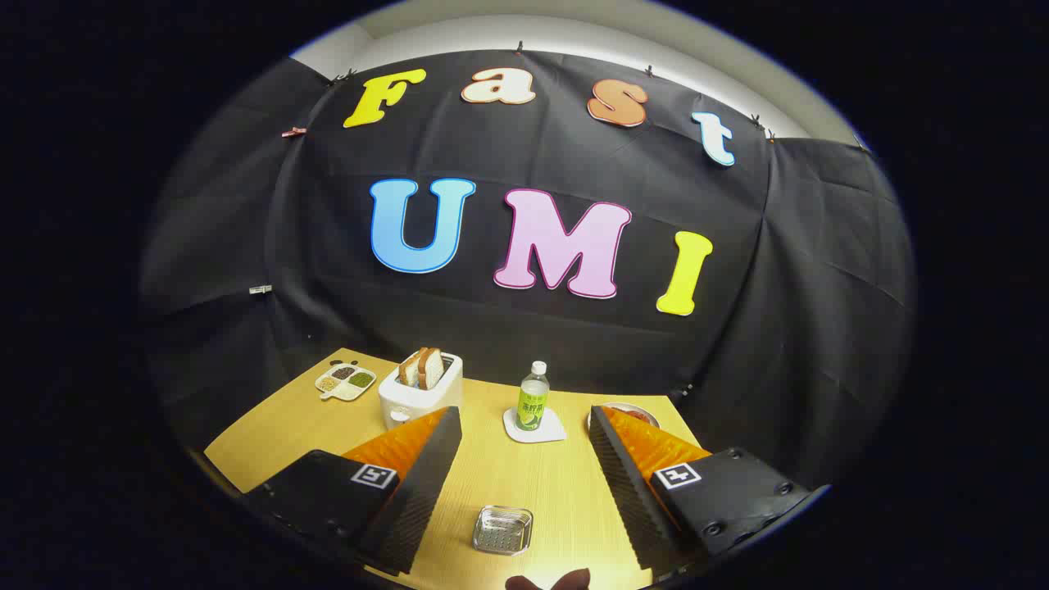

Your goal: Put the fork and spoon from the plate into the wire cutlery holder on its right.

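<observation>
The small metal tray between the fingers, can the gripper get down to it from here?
Probably yes. The gripper is open, its fingers spread wide, and the small metal tray lies on bare table between them with nothing over it; the bottle stands well beyond.

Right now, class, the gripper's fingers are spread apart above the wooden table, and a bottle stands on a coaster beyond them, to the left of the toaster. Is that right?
Not quite. In the gripper view the bottle stands on its coaster to the right of the toaster, not the left. The rest holds: the gripper is spread open above the wooden table, holding nothing.
</observation>
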The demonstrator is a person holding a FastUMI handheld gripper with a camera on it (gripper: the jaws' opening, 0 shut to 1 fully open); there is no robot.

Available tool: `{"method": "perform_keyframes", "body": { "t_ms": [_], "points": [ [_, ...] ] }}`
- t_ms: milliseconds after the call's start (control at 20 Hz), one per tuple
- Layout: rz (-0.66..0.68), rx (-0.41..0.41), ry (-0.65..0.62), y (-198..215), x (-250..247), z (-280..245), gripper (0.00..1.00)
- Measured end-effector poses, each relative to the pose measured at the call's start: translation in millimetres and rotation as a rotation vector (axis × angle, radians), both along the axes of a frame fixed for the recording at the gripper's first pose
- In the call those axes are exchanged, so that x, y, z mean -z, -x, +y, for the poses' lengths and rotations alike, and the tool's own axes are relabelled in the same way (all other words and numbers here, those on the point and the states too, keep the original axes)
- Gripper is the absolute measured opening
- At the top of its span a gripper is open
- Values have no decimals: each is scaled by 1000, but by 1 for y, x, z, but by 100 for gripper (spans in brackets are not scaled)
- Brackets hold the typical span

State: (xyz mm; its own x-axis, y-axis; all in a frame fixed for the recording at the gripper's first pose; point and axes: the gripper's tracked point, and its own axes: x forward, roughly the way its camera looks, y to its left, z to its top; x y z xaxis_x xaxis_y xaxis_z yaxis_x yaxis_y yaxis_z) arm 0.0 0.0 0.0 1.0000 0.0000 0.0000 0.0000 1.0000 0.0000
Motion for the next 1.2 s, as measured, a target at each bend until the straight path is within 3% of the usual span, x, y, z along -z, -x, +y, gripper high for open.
{"method": "perform_keyframes", "body": {
  "t_ms": [850,1050,1200],
  "points": [
    [16,-16,-14,1,0,12,98],
    [146,-156,-62,3,23,52,98],
    [379,-297,-167,17,64,98,98]
  ]
}}
